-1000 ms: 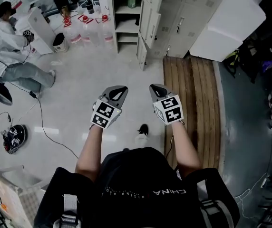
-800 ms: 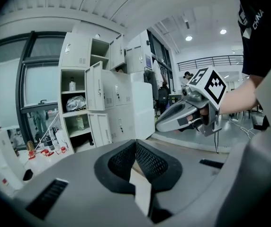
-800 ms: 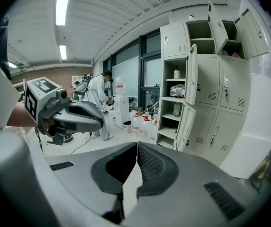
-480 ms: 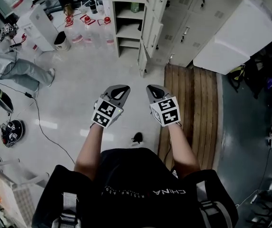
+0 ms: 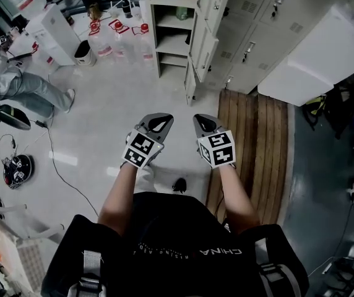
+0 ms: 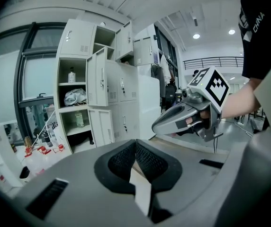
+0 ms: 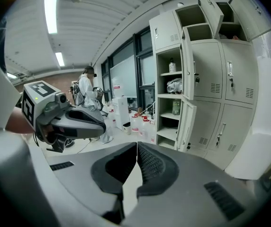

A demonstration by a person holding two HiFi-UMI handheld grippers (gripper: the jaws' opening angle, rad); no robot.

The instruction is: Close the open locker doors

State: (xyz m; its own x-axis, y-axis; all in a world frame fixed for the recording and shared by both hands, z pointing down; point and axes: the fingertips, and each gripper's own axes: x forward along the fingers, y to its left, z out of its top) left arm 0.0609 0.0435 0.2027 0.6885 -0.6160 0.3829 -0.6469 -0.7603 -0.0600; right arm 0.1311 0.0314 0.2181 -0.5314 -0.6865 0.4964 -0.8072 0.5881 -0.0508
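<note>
Both pairs of jaws are seen pressed together with nothing between them: the left gripper (image 5: 157, 120) and the right gripper (image 5: 204, 122) are held side by side, empty, over the pale floor (image 5: 103, 119). The open locker doors (image 5: 203, 41) are found straight ahead of the jaws and well apart from them, with bare floor in between. Three doors are shown swung out from one column of the locker bank (image 7: 206, 74): an upper door (image 7: 210, 7), a middle door (image 7: 188, 64) and a lower door (image 7: 186, 120), each upright with its long edge vertical. Each is hung at the right side of its compartment, so that the open shelves (image 7: 169, 86) are exposed to the left of it. In the head view the doors are lined up more nearly with the right gripper than with the left, so the right hand is judged the nearer and better placed. The gap must be closed first. It is judged that each door would then be met on its outer face and swung leftward onto its compartment. The wooden platform (image 5: 254, 135) at the right is not in the direct path.
</note>
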